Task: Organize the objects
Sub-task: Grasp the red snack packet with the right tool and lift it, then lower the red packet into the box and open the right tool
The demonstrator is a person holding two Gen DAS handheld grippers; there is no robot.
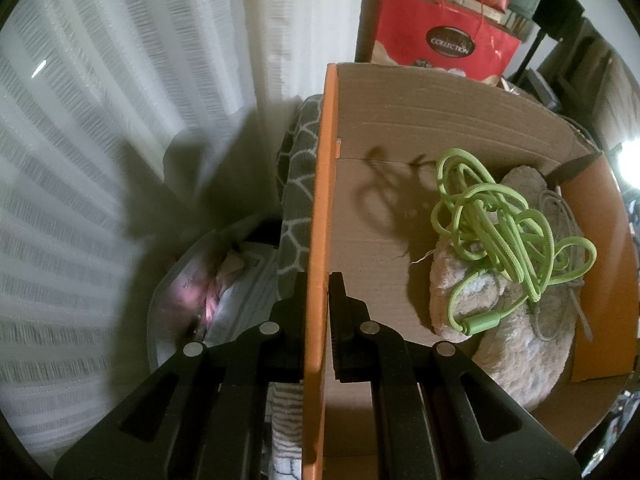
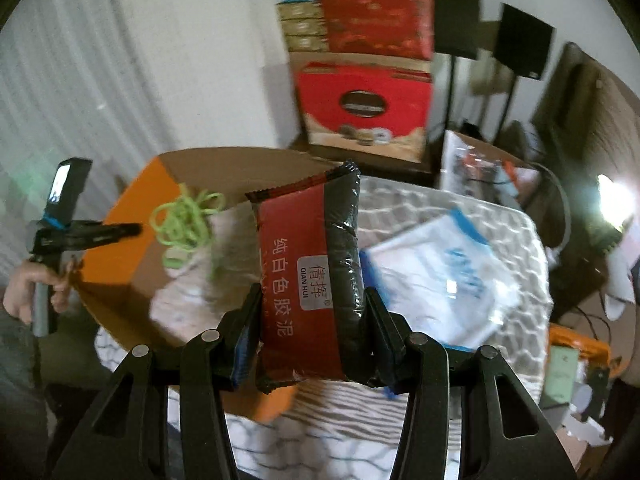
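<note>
**Packet being carried to the box while the box wall is steadied**

The orange cardboard box [image 1: 316, 216] is being gripped by the left gripper [image 1: 318, 312], whose jaws are standing narrow on either side of the box's near wall, one outside and one inside. Inside the box, a green cord [image 1: 504, 216] is lying in a loose tangle on a fluffy beige slipper [image 1: 516, 344].

A red and black packet [image 2: 308, 276] is being held upright by the right gripper [image 2: 310, 312], the jaws being pressed against its two sides. The packet is being kept in the air above the patterned bed cover [image 2: 460, 208], just to the right of the box. A white and blue plastic bag [image 2: 436, 272] is lying on the bed beyond it.

The step in hand is judged to be the loading of the packet. For the next move, the packet would have to be brought over the box's open top and lowered onto the bare floor beside the slipper, with the cord being avoided, before the jaws are opened.
</note>
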